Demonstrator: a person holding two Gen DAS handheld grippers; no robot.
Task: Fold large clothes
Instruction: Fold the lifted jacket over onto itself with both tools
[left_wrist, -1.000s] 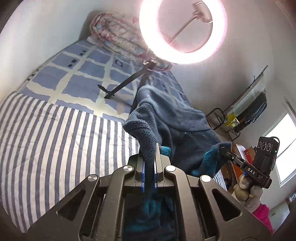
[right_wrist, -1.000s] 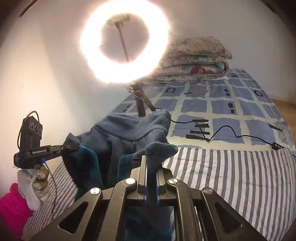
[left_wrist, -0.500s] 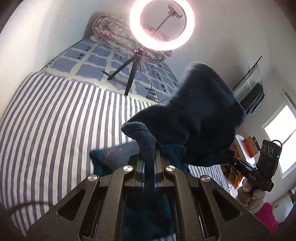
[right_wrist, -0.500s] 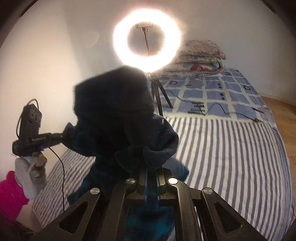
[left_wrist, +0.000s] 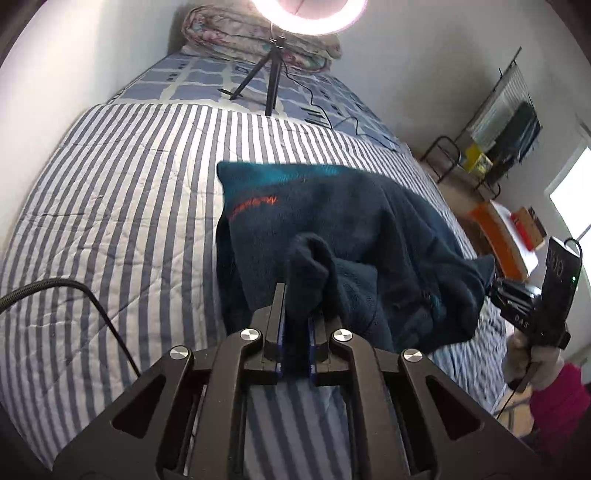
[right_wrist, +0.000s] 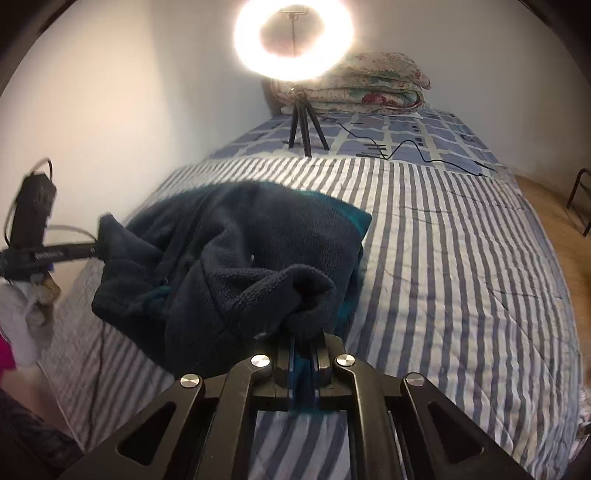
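Left gripper (left_wrist: 295, 314) easing open on the fleece (left_wrist: 332, 229), right gripper (right_wrist: 303, 345) pinching it; fleece now lowered onto the bed (left_wrist: 129, 203).

Ahead of my left claw (left_wrist: 295, 328) and right claw (right_wrist: 304, 347) the dark blue fleece garment (left_wrist: 332, 236) lies on the striped quilt (left_wrist: 129, 206). Beyond it stands the ring light on a tripod (right_wrist: 295, 37), folded floral bedding (right_wrist: 369, 85) behind.
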